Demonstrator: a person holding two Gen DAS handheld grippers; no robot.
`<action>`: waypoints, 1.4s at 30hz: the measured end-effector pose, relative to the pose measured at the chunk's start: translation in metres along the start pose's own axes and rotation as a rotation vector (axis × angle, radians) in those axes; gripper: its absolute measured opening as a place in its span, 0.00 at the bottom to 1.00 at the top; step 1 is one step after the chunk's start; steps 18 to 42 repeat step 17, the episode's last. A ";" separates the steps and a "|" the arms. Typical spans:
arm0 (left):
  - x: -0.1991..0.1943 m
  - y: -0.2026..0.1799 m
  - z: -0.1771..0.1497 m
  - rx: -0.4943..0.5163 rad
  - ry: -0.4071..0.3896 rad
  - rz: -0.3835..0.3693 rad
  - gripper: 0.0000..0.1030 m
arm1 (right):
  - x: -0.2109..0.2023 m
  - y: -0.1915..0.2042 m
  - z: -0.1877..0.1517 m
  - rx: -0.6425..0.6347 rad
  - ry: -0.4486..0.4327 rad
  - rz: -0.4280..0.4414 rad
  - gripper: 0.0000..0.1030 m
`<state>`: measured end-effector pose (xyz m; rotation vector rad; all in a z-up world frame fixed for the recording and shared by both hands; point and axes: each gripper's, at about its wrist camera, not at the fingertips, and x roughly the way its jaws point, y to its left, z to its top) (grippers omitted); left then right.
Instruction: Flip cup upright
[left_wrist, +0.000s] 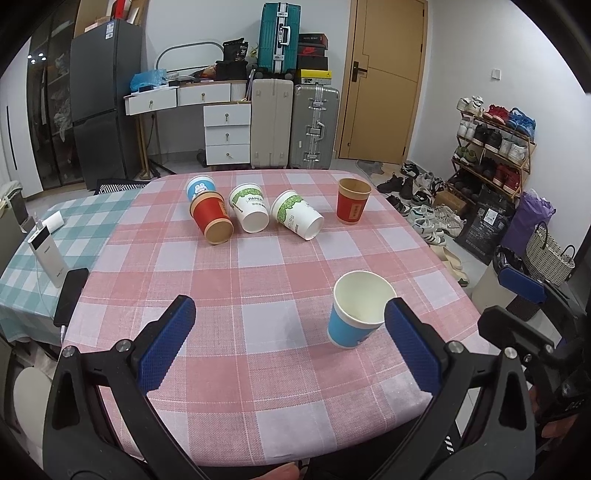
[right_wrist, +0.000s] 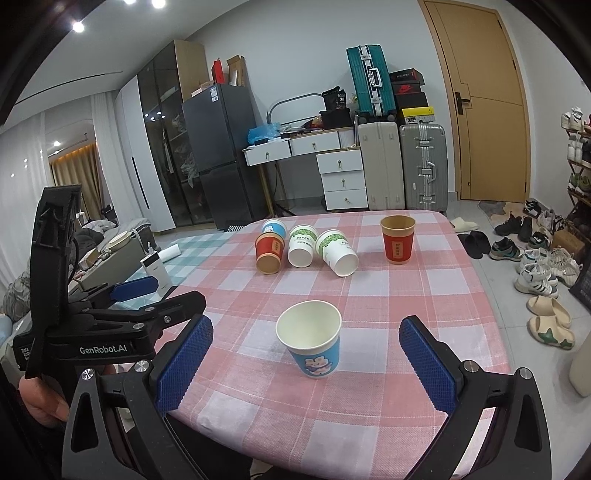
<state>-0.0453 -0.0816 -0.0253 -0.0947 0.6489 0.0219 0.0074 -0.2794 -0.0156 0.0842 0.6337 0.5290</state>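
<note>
A blue paper cup (left_wrist: 356, 314) (right_wrist: 312, 341) stands upright on the pink checked tablecloth (left_wrist: 258, 277) near the front. My left gripper (left_wrist: 288, 334) is open and empty, its right finger just beside the cup. My right gripper (right_wrist: 306, 365) is open and empty, with the cup standing between and ahead of its fingers, untouched. Farther back, a red cup (left_wrist: 211, 220) (right_wrist: 269, 253), two white-green cups (left_wrist: 250, 211) (left_wrist: 298, 216) and another blue cup (left_wrist: 199, 187) lie on their sides. A red cup (left_wrist: 352, 201) (right_wrist: 398, 240) stands upright at the back right.
A power bank (left_wrist: 46, 254) and a black phone (left_wrist: 70, 295) lie on the green checked cloth at the left. Suitcases (left_wrist: 295, 125), a white desk, a fridge and a shoe rack (left_wrist: 491, 140) stand behind and right of the table.
</note>
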 end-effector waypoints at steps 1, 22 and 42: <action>0.000 0.000 0.000 -0.001 0.001 -0.001 0.99 | 0.000 0.000 0.000 -0.001 -0.001 0.002 1.00; 0.001 0.004 0.000 0.008 -0.030 0.031 0.99 | 0.001 0.003 -0.001 -0.005 -0.010 0.006 1.00; 0.001 0.004 0.000 0.008 -0.030 0.031 0.99 | 0.001 0.003 -0.001 -0.005 -0.010 0.006 1.00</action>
